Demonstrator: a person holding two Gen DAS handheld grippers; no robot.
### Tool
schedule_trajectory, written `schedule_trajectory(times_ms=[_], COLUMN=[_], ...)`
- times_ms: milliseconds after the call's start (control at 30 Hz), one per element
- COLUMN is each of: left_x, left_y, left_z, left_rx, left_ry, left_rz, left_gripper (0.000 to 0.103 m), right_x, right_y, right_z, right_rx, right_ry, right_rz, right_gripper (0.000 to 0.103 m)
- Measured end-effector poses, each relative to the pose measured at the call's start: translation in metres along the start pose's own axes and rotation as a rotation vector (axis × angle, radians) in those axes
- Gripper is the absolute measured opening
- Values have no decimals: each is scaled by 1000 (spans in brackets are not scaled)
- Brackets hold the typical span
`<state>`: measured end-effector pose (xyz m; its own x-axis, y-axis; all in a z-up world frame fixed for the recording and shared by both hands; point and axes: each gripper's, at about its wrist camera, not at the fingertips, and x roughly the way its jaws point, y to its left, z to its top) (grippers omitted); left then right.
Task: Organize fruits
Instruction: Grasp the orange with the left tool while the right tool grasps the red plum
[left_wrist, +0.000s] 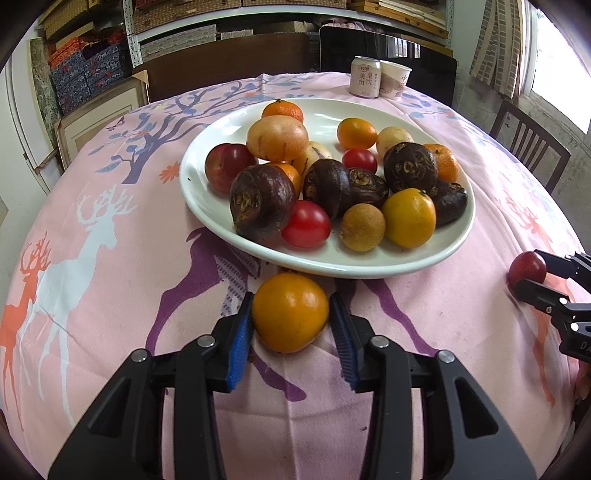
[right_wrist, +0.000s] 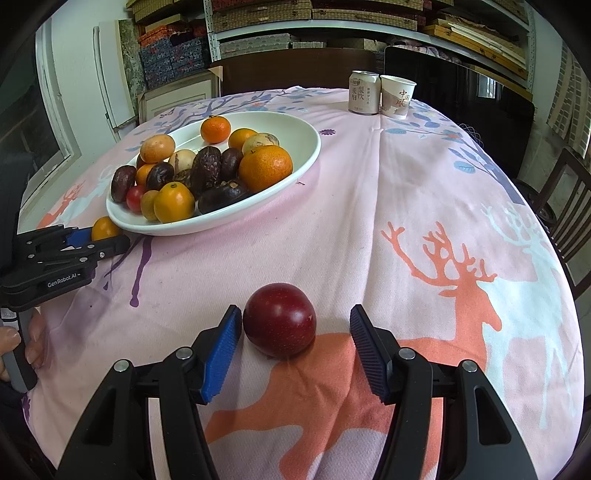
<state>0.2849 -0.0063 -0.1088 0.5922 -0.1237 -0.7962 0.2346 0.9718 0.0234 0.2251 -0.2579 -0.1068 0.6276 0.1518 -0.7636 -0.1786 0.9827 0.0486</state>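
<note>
A white plate (left_wrist: 207, 206) holds several fruits: oranges, red tomatoes, dark purple fruits, pale yellow fruits. It also shows in the right wrist view (right_wrist: 306, 147). An orange fruit (left_wrist: 290, 312) lies on the cloth just in front of the plate, between the pads of my left gripper (left_wrist: 291, 325); the left pad touches it, the right pad is close beside it. A dark red plum (right_wrist: 279, 319) lies on the cloth between the fingers of my right gripper (right_wrist: 295, 328), which is open; a gap shows on the right side. The plum also shows in the left wrist view (left_wrist: 526, 267).
A pink tablecloth with deer prints (right_wrist: 406, 221) covers the table. A drink can (right_wrist: 364, 92) and a paper cup (right_wrist: 398, 96) stand at the far edge. A wooden chair (left_wrist: 528, 144) stands at the right. Shelves with boxes fill the back.
</note>
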Motion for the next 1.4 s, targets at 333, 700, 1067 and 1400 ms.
schedule_trajectory(times_ms=[333, 700, 1067, 1400], left_x=[2, -36, -13, -8], left_y=[1, -5, -16, -24], left_z=[2, -28, -7, -4], left_rx=[-5, 55, 63, 85], left_ry=[-1, -17, -14, -8], left_rz=[-8, -60, -7, -31], left_gripper=[45, 39, 56, 37], right_x=[0, -8, -6, -1], right_y=[0, 4, 7, 8], right_z=[0, -10, -1, -2], right_rx=[7, -45, -63, -70], right_ry=[0, 12, 2, 28], right_rz=[10, 56, 9, 17], right_gripper=[61, 64, 73, 45])
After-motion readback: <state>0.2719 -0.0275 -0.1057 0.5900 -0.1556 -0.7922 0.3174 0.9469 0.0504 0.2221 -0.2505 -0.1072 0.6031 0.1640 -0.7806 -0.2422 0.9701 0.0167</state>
